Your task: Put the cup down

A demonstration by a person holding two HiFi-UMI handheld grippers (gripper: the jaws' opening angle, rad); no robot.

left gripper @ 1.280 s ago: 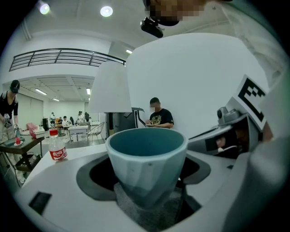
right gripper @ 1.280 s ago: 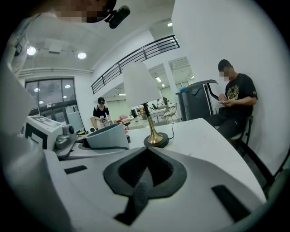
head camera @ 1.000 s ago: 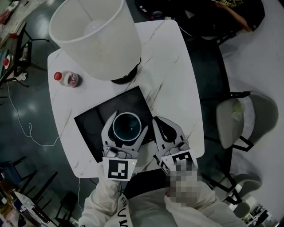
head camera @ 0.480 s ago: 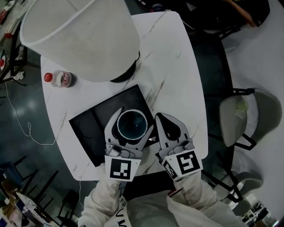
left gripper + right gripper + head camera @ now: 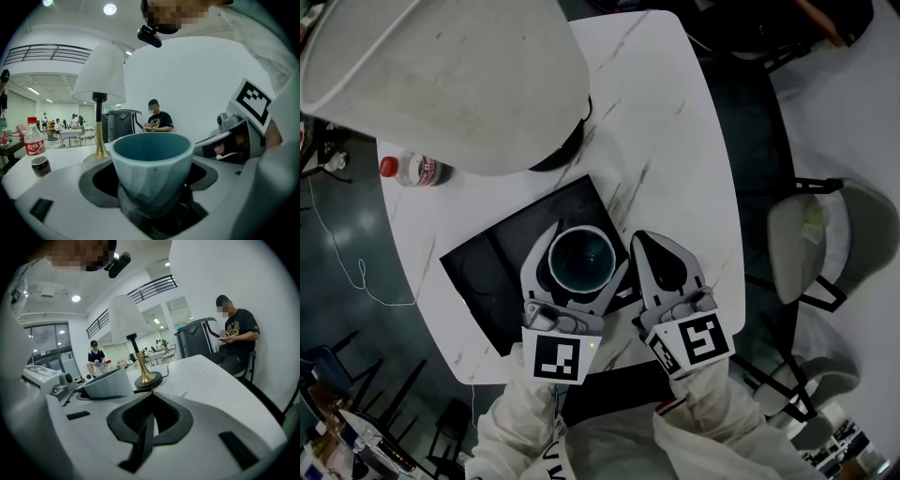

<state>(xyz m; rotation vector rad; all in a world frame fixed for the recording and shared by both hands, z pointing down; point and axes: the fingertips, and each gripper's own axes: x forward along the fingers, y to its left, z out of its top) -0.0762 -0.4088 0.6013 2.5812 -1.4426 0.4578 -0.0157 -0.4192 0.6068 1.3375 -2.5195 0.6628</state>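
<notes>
Cup (image 5: 581,259) still pinched in left gripper (image 5: 589,247) fingers above black mat (image 5: 483,272) on table (image 5: 675,122), barely shifted; set-down not finished. Right gripper (image 5: 645,246) fingers pressed together, empty, just beside.

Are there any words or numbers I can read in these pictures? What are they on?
None can be read.
Bottle label: white writing on red, too blurred.
Seated person's shirt: yellow print, too small.
Square markers on left gripper and right gripper: black-and-white patterns, not words.
</notes>
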